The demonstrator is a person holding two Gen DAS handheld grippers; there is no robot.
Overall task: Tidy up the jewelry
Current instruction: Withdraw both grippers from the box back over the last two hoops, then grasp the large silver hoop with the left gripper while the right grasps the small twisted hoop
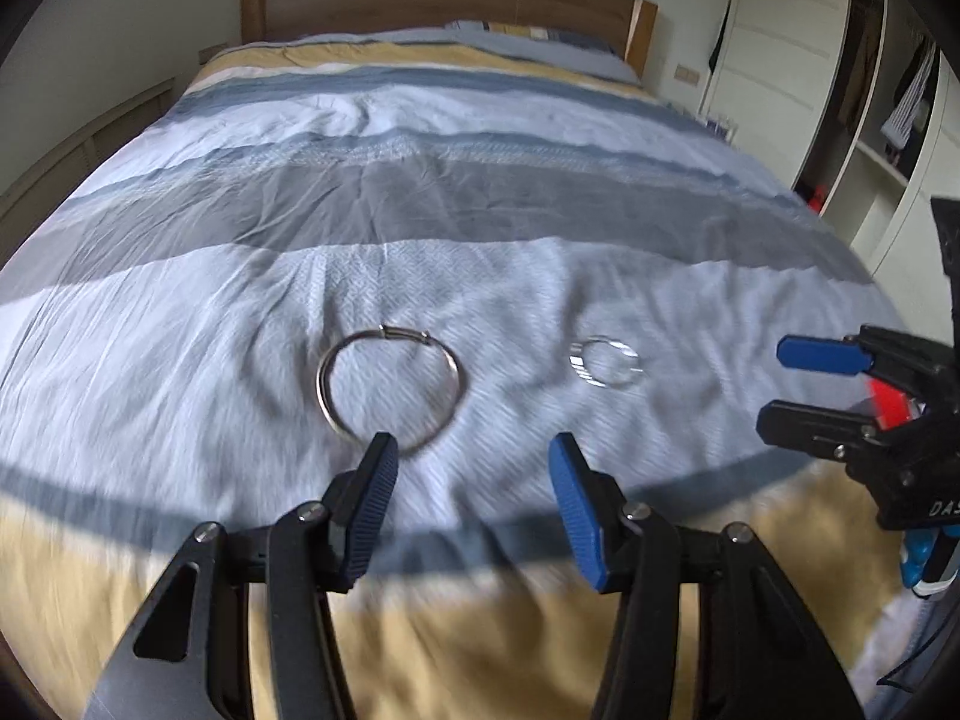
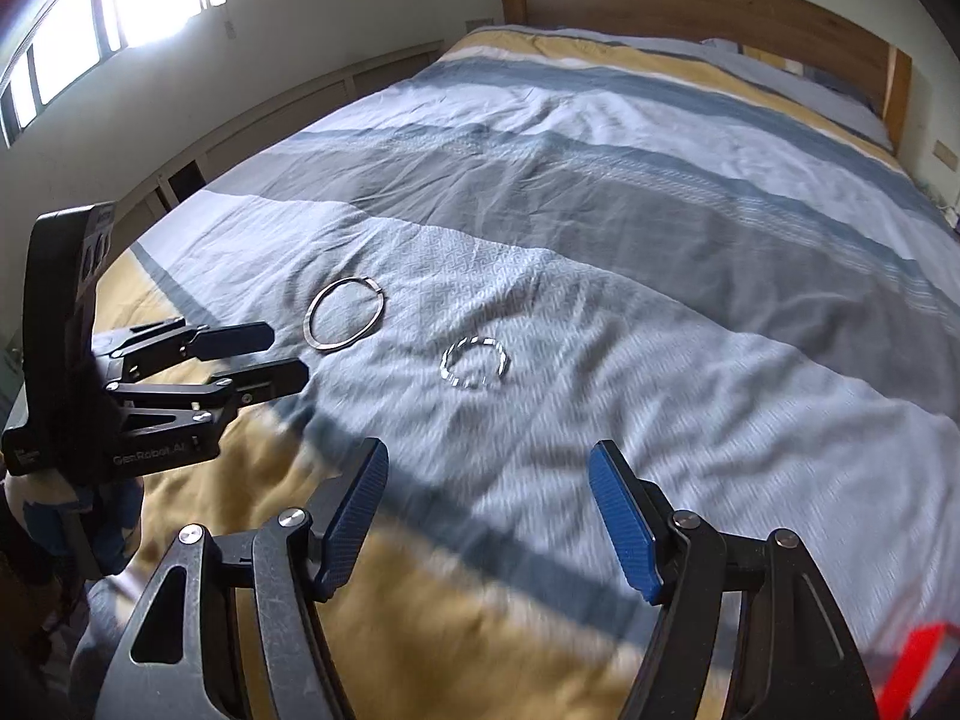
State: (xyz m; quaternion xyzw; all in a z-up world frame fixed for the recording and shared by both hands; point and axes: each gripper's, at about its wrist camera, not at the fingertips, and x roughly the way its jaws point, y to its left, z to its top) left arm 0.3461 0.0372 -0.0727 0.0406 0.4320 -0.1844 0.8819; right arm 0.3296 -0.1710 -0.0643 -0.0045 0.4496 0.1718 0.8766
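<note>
The left gripper (image 1: 474,462) is spread wide and empty, just short of the large metal bangle (image 1: 393,387) lying flat on the bedspread (image 1: 180,330). The smaller bracelet (image 1: 606,361) lies beside it. The right gripper (image 2: 486,474) is likewise spread and empty. Step in hand appears to be approach; next move likely requires straddling one thin rim.

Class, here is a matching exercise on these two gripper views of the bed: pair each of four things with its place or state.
Things:
1. large metal bangle
2. small sparkly bracelet
3. left gripper
4. headboard

Places or states:
A. brown wood, at the far end of the bed
B. lying flat on the pale blue quilt, nearer the right gripper
C. open, holding nothing
D. lying flat just ahead of the left gripper's left fingertip

Pairs: 1-D, 2-B, 3-C, 4-A
</note>
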